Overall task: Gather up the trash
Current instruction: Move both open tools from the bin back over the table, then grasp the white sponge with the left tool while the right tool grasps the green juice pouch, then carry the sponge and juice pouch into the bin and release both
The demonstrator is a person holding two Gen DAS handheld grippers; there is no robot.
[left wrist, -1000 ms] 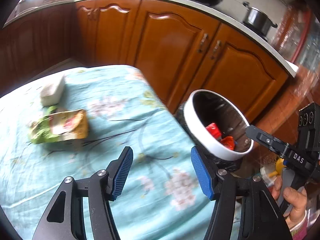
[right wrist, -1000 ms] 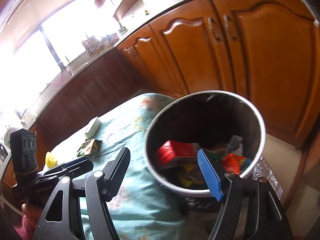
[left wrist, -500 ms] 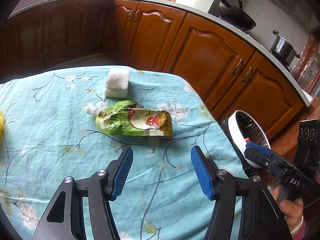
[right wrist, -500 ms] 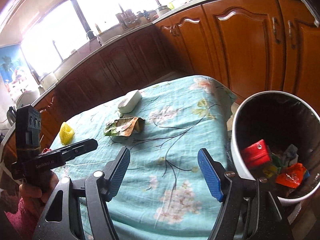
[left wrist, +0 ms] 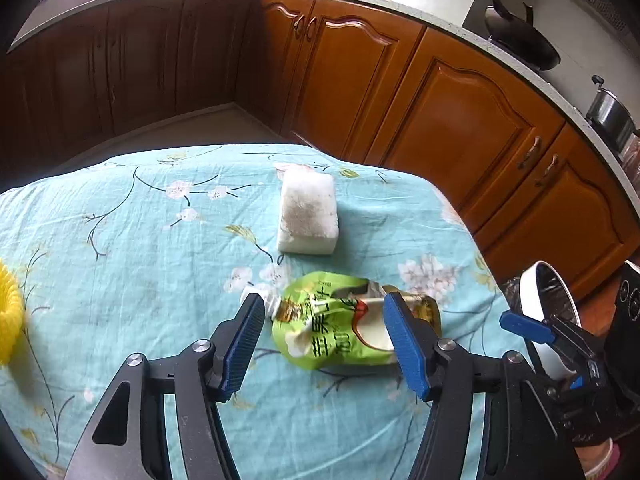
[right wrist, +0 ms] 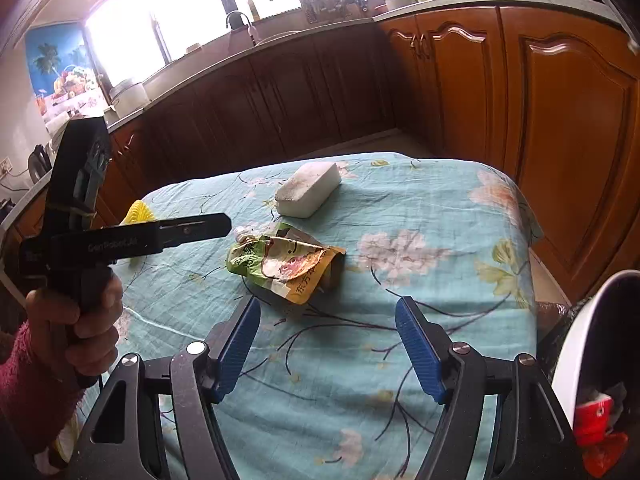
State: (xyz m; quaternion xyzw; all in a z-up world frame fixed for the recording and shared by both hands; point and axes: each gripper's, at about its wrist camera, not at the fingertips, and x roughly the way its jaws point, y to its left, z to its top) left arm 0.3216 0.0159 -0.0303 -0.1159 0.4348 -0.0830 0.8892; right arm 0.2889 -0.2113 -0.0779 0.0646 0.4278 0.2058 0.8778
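A crumpled green drink pouch [left wrist: 340, 328] with a white spout lies on the teal flowered tablecloth [left wrist: 140, 248]. My left gripper [left wrist: 324, 340] is open, its blue pads on either side of the pouch, just above it. The pouch also shows in the right wrist view [right wrist: 280, 260]. My right gripper [right wrist: 328, 344] is open and empty, a short way in front of the pouch. The white-rimmed trash bin [right wrist: 588, 344] stands off the table's right edge, with red wrappers inside.
A white sponge block [left wrist: 308, 216] lies beyond the pouch. A yellow round object [left wrist: 8, 316] sits at the table's left side. Wooden kitchen cabinets [left wrist: 440, 120] surround the table. The left gripper's body [right wrist: 120, 240] shows at left in the right wrist view.
Both grippers swung away from the bin toward the table. My left gripper closed in on the green pouch, which now sits between its open pads.
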